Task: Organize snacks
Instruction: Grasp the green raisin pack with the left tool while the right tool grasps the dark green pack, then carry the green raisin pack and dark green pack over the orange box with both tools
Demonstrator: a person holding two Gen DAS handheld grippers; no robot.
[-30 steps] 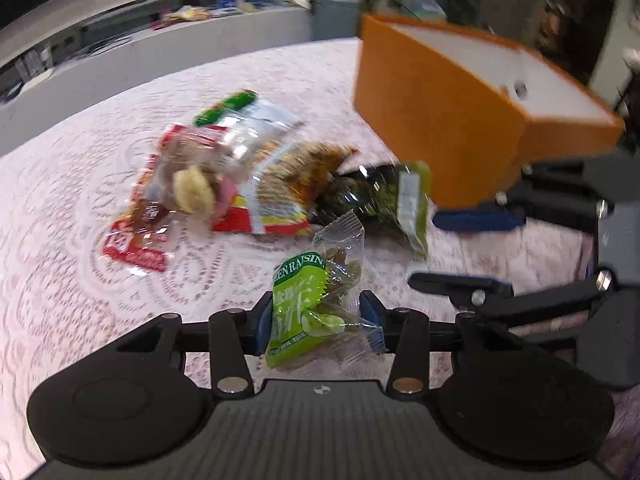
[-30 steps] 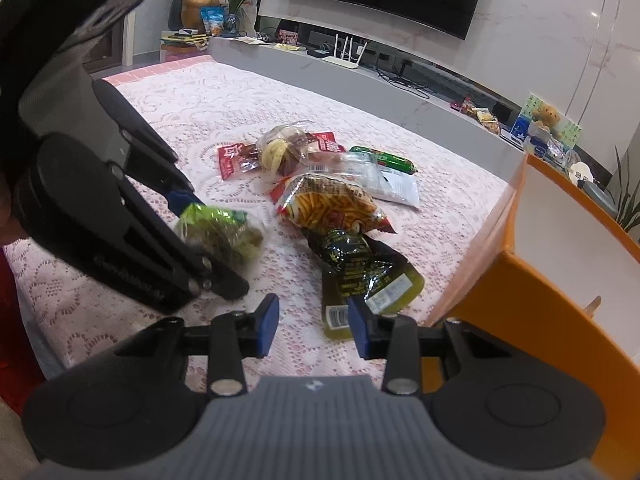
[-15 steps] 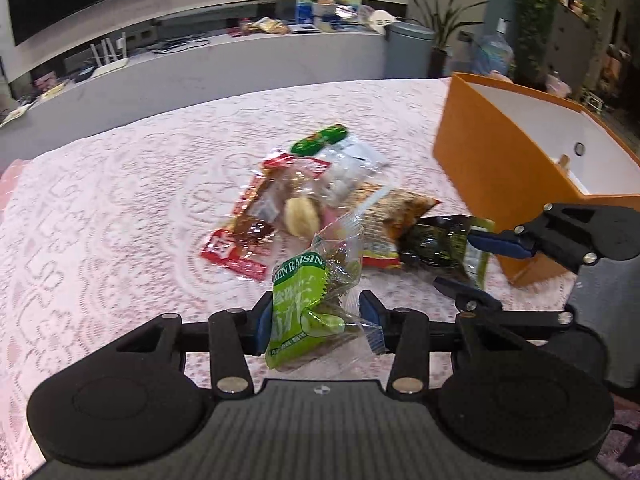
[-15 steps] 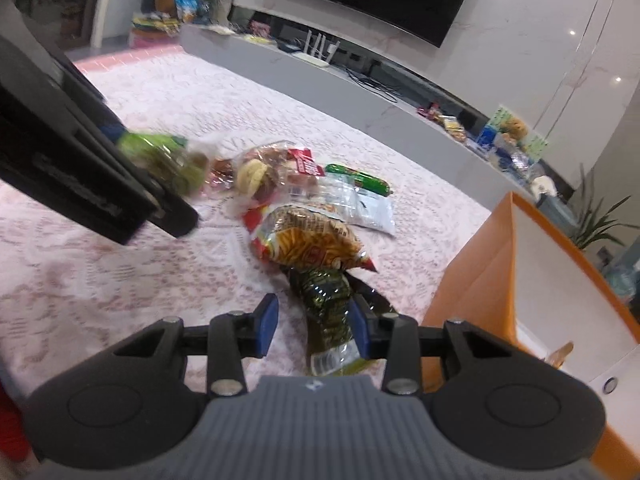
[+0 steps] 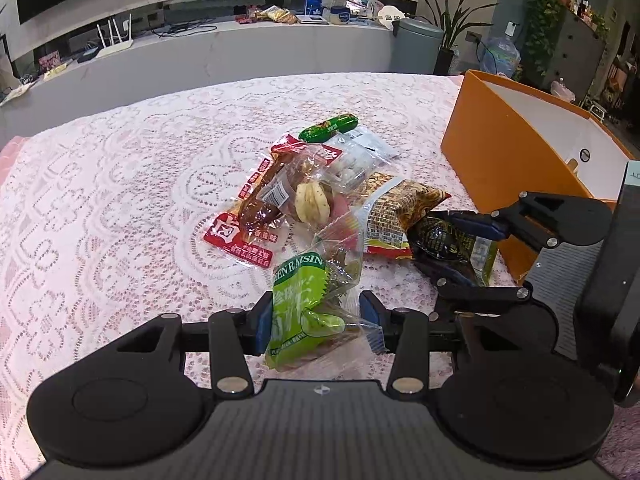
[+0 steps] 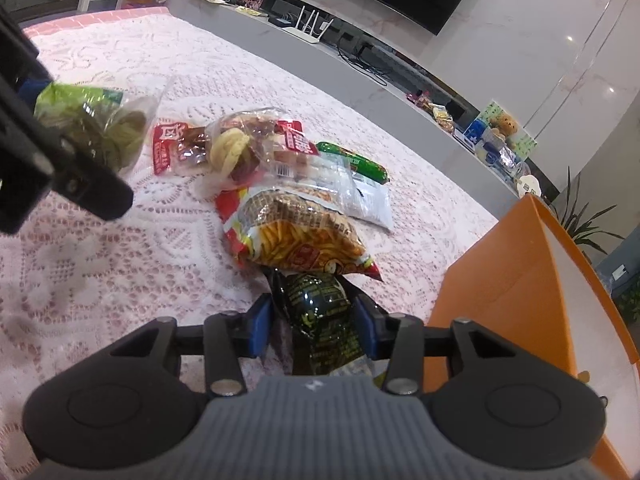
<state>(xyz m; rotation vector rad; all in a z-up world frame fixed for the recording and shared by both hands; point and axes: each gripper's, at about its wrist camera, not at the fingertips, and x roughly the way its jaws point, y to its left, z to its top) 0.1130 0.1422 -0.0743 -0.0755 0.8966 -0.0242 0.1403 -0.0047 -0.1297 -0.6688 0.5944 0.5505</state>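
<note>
My left gripper (image 5: pixel 316 318) is shut on a green raisin packet (image 5: pixel 306 312) and holds it above the pink lace tablecloth (image 5: pixel 120 200); the packet also shows in the right wrist view (image 6: pixel 96 128). My right gripper (image 6: pixel 314 326) is open, its blue pads on either side of a dark green-black packet (image 6: pixel 320 312) lying on the cloth. It also shows in the left wrist view (image 5: pixel 452 240). A pile of snacks lies beyond: a yellow-red strips bag (image 6: pixel 296 236), a red packet (image 5: pixel 244 228), a clear bag (image 5: pixel 316 196) and a green sausage (image 5: pixel 328 128).
An orange box (image 5: pixel 492 160) with a white inside stands open at the right, close to the dark packet; it also shows in the right wrist view (image 6: pixel 516 300). A grey counter (image 5: pixel 240 52) with clutter runs behind the table.
My right gripper has moved forward and down until its pads flank the dark packet. My left gripper, still holding the raisin packet, has drawn back and turned left, away from the orange box.
</note>
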